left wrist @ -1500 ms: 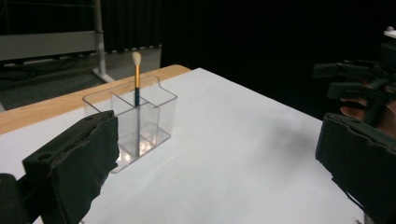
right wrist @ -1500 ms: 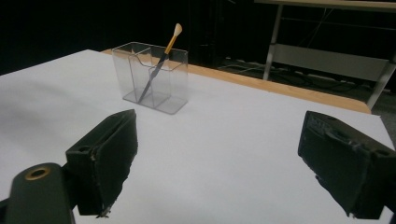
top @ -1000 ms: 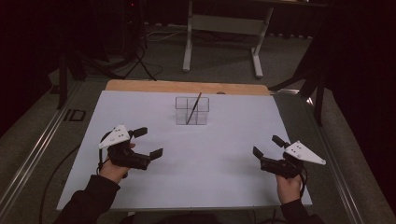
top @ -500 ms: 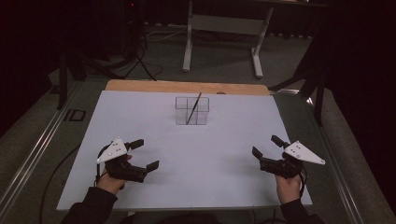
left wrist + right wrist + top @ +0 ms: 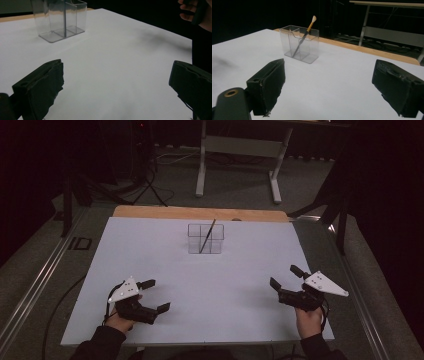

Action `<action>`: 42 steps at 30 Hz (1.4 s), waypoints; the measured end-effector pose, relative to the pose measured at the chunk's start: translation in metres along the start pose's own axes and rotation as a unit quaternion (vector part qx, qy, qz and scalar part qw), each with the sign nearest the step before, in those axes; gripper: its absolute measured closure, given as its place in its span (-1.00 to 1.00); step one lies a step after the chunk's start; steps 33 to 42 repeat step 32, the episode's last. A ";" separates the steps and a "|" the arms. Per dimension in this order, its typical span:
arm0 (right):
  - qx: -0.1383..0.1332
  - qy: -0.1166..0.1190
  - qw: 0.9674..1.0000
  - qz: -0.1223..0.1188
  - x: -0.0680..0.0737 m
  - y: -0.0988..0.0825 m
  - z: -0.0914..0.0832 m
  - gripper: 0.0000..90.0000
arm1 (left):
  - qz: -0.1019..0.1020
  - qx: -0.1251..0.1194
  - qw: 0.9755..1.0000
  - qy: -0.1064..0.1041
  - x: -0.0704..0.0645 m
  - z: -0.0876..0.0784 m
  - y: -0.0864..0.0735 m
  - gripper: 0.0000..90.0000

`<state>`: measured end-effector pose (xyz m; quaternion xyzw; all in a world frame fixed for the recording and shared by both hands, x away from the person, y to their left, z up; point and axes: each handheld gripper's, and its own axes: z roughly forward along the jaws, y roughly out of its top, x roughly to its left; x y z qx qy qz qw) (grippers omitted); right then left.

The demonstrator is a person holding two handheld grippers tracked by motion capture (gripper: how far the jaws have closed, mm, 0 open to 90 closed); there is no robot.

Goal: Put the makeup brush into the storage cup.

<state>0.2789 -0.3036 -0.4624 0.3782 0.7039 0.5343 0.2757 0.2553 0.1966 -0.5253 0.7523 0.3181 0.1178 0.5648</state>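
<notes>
High view: both grippers low and unloaded near the table's front edge

High view, from the left: we see the left gripper (image 5: 152, 296) held just above the white table (image 5: 225, 285) near its front left corner, jaws spread wide and holding nothing, pointing right and slightly away from us. The left hand (image 5: 120, 320) wraps the grip from below, and the sleeve is cut off by the bottom edge.

Toward the middle and far back stands the clear organizer (image 5: 205, 239), well apart from both grippers, with a brush (image 5: 207, 235) leaning inside it. In the left gripper view the organizer (image 5: 60, 18) is cropped at the top and the brush is hard to make out; in the right gripper view the brush (image 5: 305, 32) tilts, its pale tip above the rim of the organizer (image 5: 299, 43).

At the right, the right gripper (image 5: 286, 276) also has its jaws wide apart and empty, aimed left and away. The right hand (image 5: 309, 319) grips it from below, forearm cut off.
</notes>
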 end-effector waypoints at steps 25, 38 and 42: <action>0.011 0.009 1.000 0.001 0.001 -0.001 0.003 -0.75 | -0.015 -0.010 0.998 0.058 0.012 -0.002 -0.005 -1.00; 0.010 0.008 1.000 -0.002 0.001 -0.001 0.003 -0.75 | -0.022 -0.019 0.998 0.060 0.012 -0.003 -0.005 -1.00; 0.010 0.008 1.000 -0.002 0.001 -0.001 0.003 -0.75 | -0.022 -0.019 0.998 0.060 0.012 -0.003 -0.005 -1.00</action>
